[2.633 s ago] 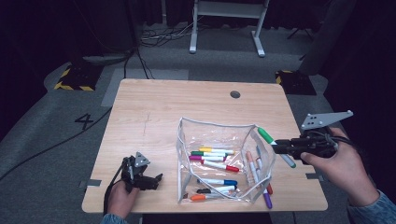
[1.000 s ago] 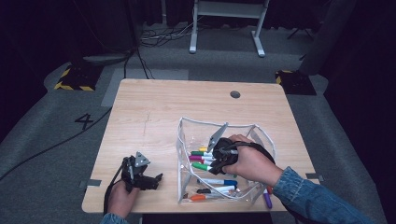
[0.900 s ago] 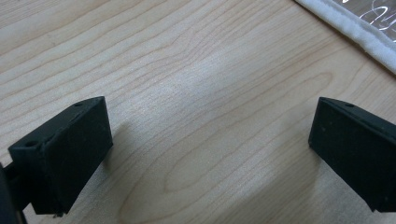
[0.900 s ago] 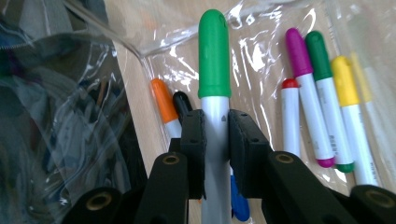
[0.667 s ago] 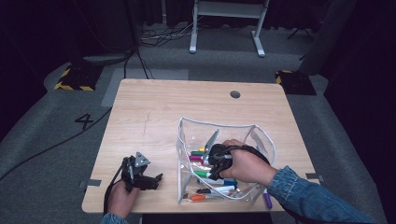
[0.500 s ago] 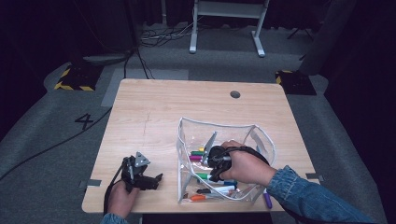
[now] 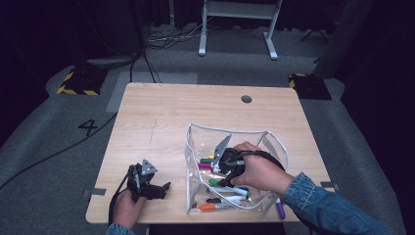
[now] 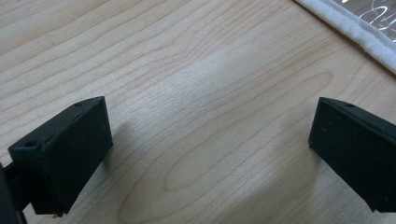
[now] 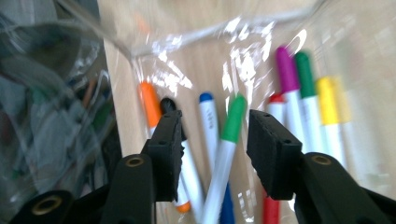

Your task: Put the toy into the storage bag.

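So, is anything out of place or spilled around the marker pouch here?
One purple marker lies on the table outside the clear pouch, by its near right corner; the other markers sit inside.

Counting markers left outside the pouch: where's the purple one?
In the high view the purple marker lies on the table near its front right edge, just outside the clear pouch.

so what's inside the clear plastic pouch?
The clear plastic pouch holds capped markers: green, orange, blue, purple, yellow. The hand covers others.
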`<state>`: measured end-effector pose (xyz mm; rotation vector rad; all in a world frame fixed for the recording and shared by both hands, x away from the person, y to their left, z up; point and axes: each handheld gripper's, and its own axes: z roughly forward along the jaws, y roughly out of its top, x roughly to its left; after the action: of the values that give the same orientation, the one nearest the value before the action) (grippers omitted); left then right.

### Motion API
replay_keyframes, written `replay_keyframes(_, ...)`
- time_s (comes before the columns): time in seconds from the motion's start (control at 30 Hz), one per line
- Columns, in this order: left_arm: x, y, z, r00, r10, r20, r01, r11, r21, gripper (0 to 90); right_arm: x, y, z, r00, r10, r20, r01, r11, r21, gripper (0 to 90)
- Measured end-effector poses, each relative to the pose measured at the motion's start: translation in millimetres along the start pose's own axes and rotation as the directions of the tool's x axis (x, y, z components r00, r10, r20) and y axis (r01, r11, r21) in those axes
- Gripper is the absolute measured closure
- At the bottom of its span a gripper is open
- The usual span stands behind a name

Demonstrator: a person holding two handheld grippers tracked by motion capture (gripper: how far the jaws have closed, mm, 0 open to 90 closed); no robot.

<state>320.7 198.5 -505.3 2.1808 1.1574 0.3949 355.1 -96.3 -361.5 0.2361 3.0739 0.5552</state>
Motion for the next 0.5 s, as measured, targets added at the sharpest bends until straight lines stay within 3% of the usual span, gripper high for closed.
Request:
replay_keyframes(0.13,0.0,0.0,0.0,1.0,0.0,0.0,0.0,1.0,0.0,0.0,1.7,-0.5,-28.9,0.9994,0.009,0.034,-0.006,0.995,-0.1,53.0)
replay_keyframes(0.3,0.1,0.1,0.0,1.0,0.001,0.0,-0.001,1.0,0.0,0.0,1.7,-11.1,-64.2,0.9958,0.055,0.074,-0.039,0.979,-0.201,51.8)
replay_keyframes(0.5,0.2,0.2,0.1,1.0,0.002,-0.001,-0.002,1.0,0.0,0.0,-4.6,-33.1,-96.1,0.9799,0.16,0.119,-0.121,0.95,-0.287,50.4)
